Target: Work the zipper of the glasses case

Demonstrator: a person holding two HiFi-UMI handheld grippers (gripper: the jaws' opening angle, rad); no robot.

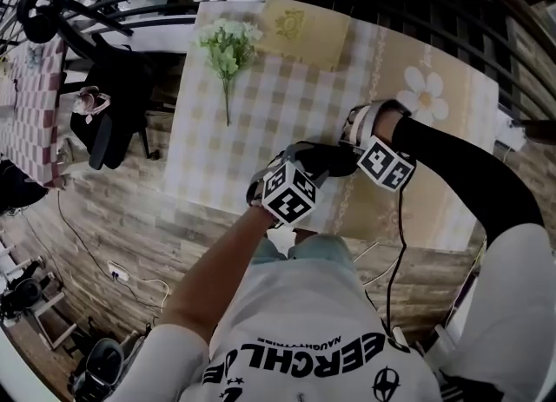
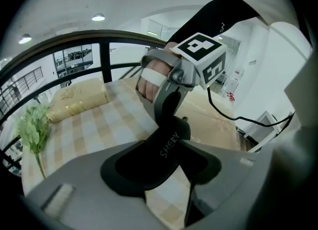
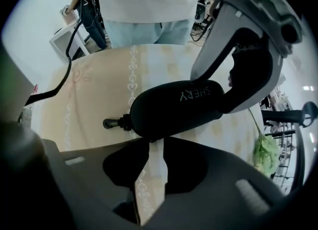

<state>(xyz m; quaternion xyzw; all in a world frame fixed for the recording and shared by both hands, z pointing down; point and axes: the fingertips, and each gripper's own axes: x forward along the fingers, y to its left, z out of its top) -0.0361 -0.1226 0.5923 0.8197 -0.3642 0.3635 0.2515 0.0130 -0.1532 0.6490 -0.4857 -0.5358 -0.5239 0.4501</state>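
Holding glasses case (image 3: pixel 179 107) clamped crosswise in left hand-held gripper (image 2: pixel 164 169), zipper pull (image 3: pixel 112 122) just up-left of narrowly parted, empty right hand-held gripper (image 3: pixel 155 147).

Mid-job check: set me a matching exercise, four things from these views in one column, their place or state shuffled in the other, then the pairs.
1. black zippered glasses case
2. green-and-white flower sprig
3. pale yellow cushion
4. right gripper

A. at the far edge of the checked tablecloth
B. jaws slightly apart, tips at the case
C. clamped in the left gripper
D. lying left of the cushion

Pairs: 1-C, 2-D, 3-A, 4-B
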